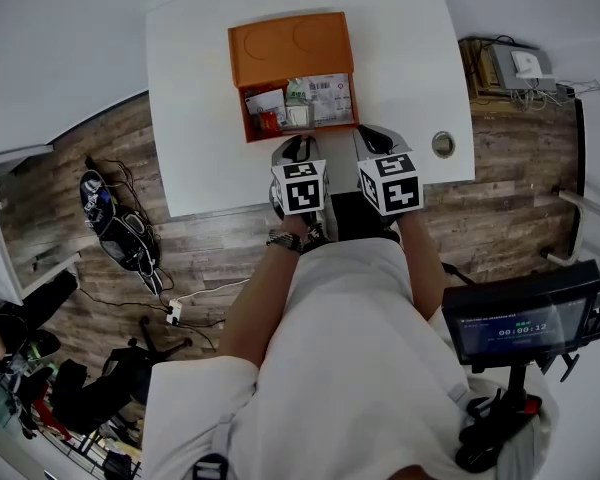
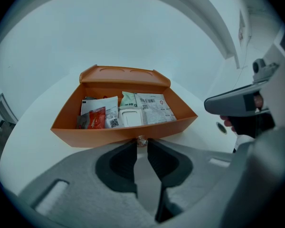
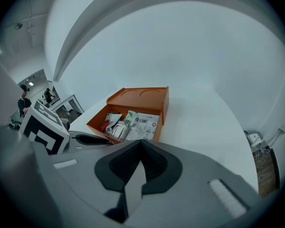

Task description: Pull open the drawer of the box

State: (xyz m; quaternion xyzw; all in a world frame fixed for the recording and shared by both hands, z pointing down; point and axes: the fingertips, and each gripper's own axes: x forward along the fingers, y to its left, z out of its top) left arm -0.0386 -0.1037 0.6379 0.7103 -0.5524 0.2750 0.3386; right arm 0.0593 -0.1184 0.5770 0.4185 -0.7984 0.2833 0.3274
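The orange rectangular box point(image 1: 290, 50) sits on the white counter point(image 1: 195, 118) at 12 o'clock from both grippers. Its orange drawer point(image 2: 102, 136) stands drawn out toward 6 o'clock, far enough to bare the paper packets point(image 2: 152, 109) and a red sachet point(image 2: 98, 118) inside. The left gripper point(image 2: 141, 145) has its jaws clamped on the small round knob point(image 2: 141, 139) at the middle of the drawer's front wall. The right gripper point(image 3: 141, 142), just beside the left at its 3 o'clock, has its jaws together on nothing and touches neither box nor drawer. The pull looks nearly or wholly done. Any further travel is best taken straight toward 6 o'clock, in line with the drawer's sides and without lifting, since the tiny knob could slip from the jaws. The light box might also slide along, or the drawer come right out, so the idle right gripper could steady the box. Both grippers pitch steeply down toward the counter, side by side, with the forearms point(image 1: 255, 298) reaching in from 6 o'clock over the counter's near edge.
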